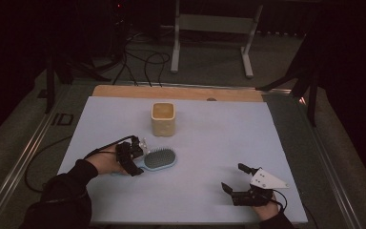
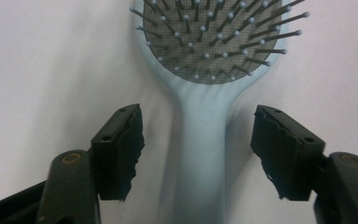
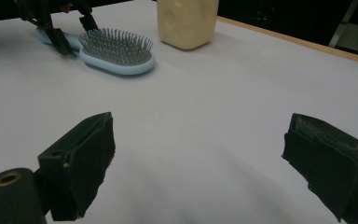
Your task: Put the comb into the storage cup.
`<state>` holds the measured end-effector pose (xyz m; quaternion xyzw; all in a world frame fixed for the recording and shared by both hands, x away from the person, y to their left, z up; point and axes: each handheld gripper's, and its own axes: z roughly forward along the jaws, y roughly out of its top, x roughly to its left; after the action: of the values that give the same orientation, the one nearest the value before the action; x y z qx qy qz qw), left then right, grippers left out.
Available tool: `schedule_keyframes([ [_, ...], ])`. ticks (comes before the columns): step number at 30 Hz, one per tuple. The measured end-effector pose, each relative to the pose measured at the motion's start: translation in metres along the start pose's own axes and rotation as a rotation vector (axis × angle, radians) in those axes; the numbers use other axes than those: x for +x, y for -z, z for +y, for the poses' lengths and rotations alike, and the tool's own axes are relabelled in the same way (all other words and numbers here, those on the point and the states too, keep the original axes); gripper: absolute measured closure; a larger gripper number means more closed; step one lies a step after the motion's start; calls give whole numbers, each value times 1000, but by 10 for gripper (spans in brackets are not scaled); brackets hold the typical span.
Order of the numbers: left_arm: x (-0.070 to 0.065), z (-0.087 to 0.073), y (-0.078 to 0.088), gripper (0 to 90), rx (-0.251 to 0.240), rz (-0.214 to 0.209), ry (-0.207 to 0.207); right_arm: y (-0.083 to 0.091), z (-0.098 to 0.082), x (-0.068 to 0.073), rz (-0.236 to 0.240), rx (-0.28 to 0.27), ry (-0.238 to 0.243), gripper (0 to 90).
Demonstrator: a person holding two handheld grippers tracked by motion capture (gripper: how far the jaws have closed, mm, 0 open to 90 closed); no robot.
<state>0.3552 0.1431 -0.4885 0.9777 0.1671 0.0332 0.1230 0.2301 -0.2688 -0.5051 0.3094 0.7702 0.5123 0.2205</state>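
Dim surroundings are framing a pale blue worktop [image 1: 209, 138], where a light blue hairbrush [image 1: 158, 160] is lying bristles up near the middle-left, just in front of a cream-coloured square cup [image 1: 163, 119]. Seen along the left gripper [image 2: 198, 149], the black jaws are standing apart on either side of the brush's handle, with a gap showing between each pad and the plastic, so nothing is being gripped yet. Going outward, the handle is running straight up between the jaws into the oval head, whose pins are pointing up. In the high view the left gripper [image 1: 136, 155] is sitting over the handle end, with the person's dark sleeve trailing back to the near edge. The right gripper [image 1: 240, 183] is resting well apart at the near right, its jaws wide open over bare worktop. To do the grasp well, I judge the jaws should be kept centred on the narrow neck, low enough for the pads to be meeting the handle's sides squarely, and closed evenly so the brush is not twisting or skating on the smooth surface.
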Motion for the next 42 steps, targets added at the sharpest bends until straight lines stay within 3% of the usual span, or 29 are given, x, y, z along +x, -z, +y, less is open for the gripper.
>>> schedule_keyframes([
  [10,2,4,-2,553,22,-16,11,0,0,0,4,-1,-2,87],
  [18,1,8,-2,664,44,-26,-12,0,0,0,5,-2,-4,87],
  [25,-1,7,-2,691,43,-23,-25,1,1,0,2,-1,-3,87],
  [42,0,-6,3,702,-34,-47,-19,1,1,-1,-5,-8,-7,87],
])
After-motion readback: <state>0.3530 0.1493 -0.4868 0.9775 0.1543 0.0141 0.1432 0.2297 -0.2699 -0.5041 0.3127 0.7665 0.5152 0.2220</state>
